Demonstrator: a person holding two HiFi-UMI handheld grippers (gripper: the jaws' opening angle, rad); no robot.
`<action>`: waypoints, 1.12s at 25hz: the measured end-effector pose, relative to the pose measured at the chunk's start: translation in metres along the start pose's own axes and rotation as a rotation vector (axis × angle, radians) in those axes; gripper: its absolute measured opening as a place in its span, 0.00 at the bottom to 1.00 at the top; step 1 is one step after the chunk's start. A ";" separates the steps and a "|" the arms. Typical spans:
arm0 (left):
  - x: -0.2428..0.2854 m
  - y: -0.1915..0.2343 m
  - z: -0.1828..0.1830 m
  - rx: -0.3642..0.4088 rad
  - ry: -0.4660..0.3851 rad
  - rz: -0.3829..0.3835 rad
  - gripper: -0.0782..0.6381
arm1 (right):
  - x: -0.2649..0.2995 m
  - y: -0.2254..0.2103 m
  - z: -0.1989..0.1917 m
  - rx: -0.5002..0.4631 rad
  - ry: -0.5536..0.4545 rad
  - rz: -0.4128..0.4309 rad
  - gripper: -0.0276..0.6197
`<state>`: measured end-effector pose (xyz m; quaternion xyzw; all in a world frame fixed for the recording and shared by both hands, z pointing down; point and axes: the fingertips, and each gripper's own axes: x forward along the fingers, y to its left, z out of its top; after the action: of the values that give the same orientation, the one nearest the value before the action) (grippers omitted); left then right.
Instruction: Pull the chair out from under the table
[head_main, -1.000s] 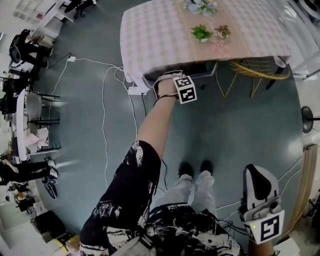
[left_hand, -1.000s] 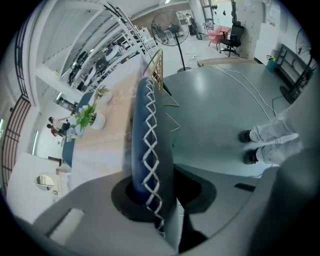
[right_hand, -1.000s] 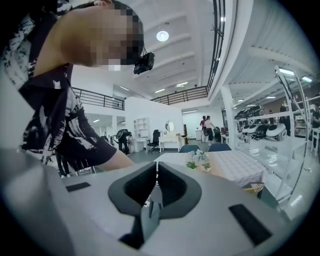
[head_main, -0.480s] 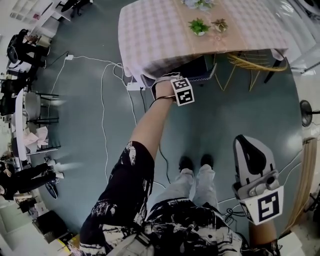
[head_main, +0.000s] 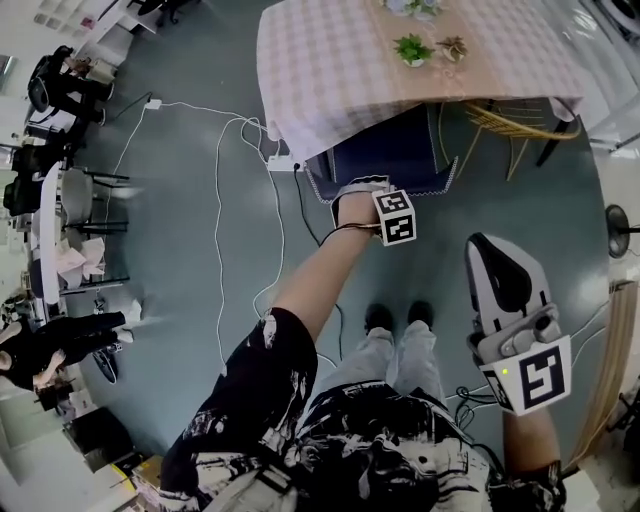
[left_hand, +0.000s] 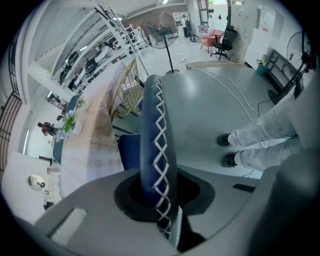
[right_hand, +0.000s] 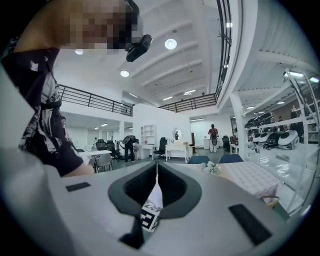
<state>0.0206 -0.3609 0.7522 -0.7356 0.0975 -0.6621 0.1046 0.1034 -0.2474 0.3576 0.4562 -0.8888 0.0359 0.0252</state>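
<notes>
A blue chair (head_main: 385, 150) with white cross-stitching along its back edge (left_hand: 155, 140) stands partly out from under the table with the pink checked cloth (head_main: 320, 70). My left gripper (head_main: 365, 190) points steeply down and is shut on the top of the chair back, which runs between its jaws (left_hand: 156, 192) in the left gripper view. Its marker cube (head_main: 396, 217) faces the head camera. My right gripper (head_main: 497, 252) hangs off to the right beside the person's legs, pointing level, with its jaws (right_hand: 156, 172) shut on nothing.
A yellow wire chair (head_main: 510, 125) is tucked under the table's right side. White cables (head_main: 220, 200) and a power strip (head_main: 282, 160) lie on the floor left of the blue chair. The person's shoes (head_main: 395, 318) stand just behind it. Small plants (head_main: 412, 48) sit on the table.
The blue chair has slid out from under the table toward the person, with my left gripper holding its back. More of the seat shows now. The right gripper has drifted slightly.
</notes>
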 end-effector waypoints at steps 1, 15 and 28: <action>-0.005 -0.012 0.002 0.002 -0.002 0.000 0.18 | -0.003 0.002 0.004 0.000 -0.005 0.001 0.06; -0.058 -0.163 0.017 -0.008 0.011 -0.034 0.19 | -0.044 0.026 0.039 -0.015 -0.038 0.056 0.06; -0.087 -0.264 0.041 -0.034 0.023 -0.094 0.19 | -0.057 0.031 0.062 -0.021 -0.074 0.123 0.06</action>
<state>0.0532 -0.0826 0.7397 -0.7333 0.0753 -0.6730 0.0598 0.1109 -0.1890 0.2906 0.4015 -0.9158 0.0110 -0.0050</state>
